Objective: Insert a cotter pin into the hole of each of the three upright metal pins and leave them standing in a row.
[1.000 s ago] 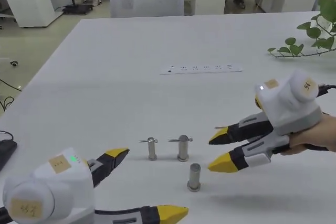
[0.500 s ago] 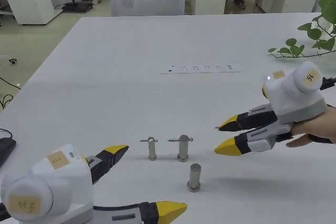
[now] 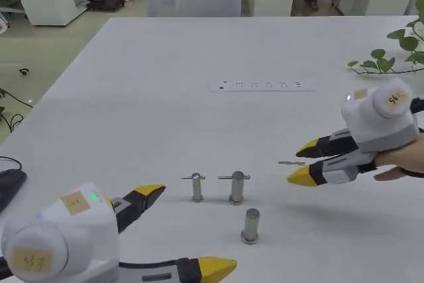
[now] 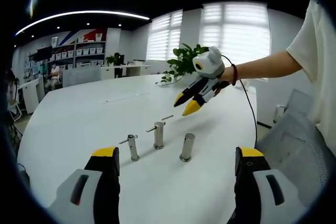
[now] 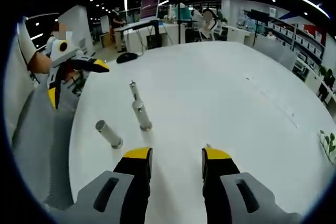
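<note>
Two cross-pinned steel cylinders [image 3: 237, 187] stand upright on the smooth white table [image 3: 165, 97], with a bare cylinder [image 3: 250, 225] at their 5 o'clock. A thin cotter pin [image 3: 290, 162] apparently lies at 2 o'clock, by the narrowly parted right tongs [image 3: 297, 164]. The left tongs [image 3: 197, 228] are wide and empty.

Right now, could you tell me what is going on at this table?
A person holds a gripper in each hand over a white table. Three metal pins stand upright: the far-left pin and the far-right pin each carry a cotter pin, while the near pin has none. A loose cotter pin lies just ahead of the open right gripper. The left gripper, also open, holds nothing.
</note>
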The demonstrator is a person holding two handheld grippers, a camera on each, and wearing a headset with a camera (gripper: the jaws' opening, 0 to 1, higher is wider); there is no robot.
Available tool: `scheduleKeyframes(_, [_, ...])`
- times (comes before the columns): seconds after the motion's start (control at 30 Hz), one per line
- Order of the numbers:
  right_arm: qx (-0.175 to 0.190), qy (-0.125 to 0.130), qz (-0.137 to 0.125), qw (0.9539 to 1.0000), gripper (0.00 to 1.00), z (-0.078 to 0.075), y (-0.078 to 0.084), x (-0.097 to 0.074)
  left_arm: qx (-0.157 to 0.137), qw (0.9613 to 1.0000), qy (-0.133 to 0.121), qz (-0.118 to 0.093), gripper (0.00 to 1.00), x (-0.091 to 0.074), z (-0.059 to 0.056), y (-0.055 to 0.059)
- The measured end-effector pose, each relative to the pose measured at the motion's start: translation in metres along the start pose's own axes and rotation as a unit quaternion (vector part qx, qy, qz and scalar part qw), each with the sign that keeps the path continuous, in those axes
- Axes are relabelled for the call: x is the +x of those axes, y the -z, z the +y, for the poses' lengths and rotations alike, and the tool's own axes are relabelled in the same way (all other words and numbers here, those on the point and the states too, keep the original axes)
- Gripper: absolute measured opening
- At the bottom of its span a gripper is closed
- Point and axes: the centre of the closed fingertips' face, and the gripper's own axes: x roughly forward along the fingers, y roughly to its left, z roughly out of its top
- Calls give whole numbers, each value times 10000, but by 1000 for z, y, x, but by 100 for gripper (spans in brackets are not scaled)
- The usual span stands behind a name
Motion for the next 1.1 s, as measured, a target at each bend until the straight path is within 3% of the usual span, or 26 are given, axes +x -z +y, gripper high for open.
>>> scheduleKeyframes(0.6, [27,431,770,9961,27,-46,24,13,16,10000,17,26,85,0,2,3])
scheduleKeyframes(1.1, [-279,322,1264,9911,21,-59,35,26,83,9999,-45,47,82,-1,7,3])
